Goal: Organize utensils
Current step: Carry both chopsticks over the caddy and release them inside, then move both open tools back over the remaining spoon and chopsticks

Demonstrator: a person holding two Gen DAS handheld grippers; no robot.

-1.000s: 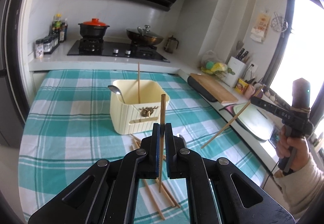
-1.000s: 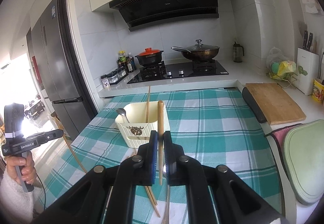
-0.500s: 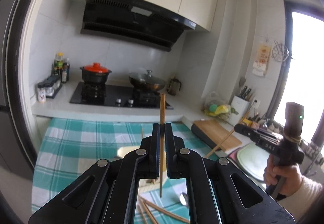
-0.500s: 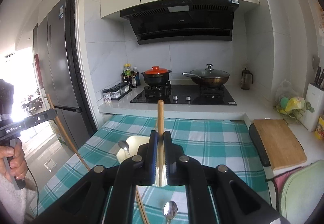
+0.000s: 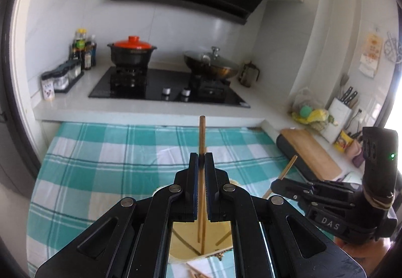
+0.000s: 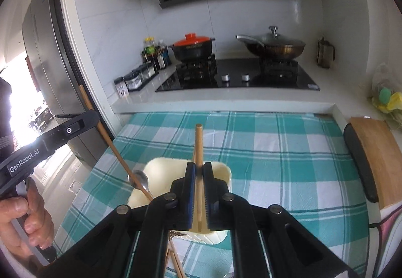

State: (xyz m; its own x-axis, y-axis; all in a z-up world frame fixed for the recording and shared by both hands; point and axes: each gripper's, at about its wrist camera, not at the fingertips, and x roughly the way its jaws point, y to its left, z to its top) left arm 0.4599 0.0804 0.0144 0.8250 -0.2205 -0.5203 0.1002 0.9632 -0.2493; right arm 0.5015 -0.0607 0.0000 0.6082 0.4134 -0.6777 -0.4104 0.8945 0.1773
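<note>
My left gripper (image 5: 201, 160) is shut on a wooden chopstick (image 5: 202, 132) that stands upright between its pads. Its lower end hangs inside the cream utensil box (image 5: 213, 242), seen through the gap under the fingers. My right gripper (image 6: 198, 168) is shut on a second chopstick (image 6: 198, 142), whose lower end is over the same box (image 6: 163, 162). A metal spoon (image 6: 138, 178) leans in the box's left side. Each gripper shows in the other's view: the right gripper (image 5: 273, 186) on the right, the left gripper (image 6: 94, 118) on the left, held by a hand (image 6: 27, 217).
Loose chopsticks (image 6: 176, 263) lie on the teal checked cloth (image 6: 276, 152) in front of the box. Behind are a hob with a red-lidded pot (image 5: 132, 52) and a wok (image 5: 213, 67), spice jars (image 5: 60, 79), a cutting board (image 6: 374, 150), a knife block (image 5: 339, 107) and a fridge (image 6: 45, 64).
Both grippers have travelled forward with their chopsticks and come closer together; the box, earlier ahead of them, now sits right under the fingers. Jaws stayed shut.
</note>
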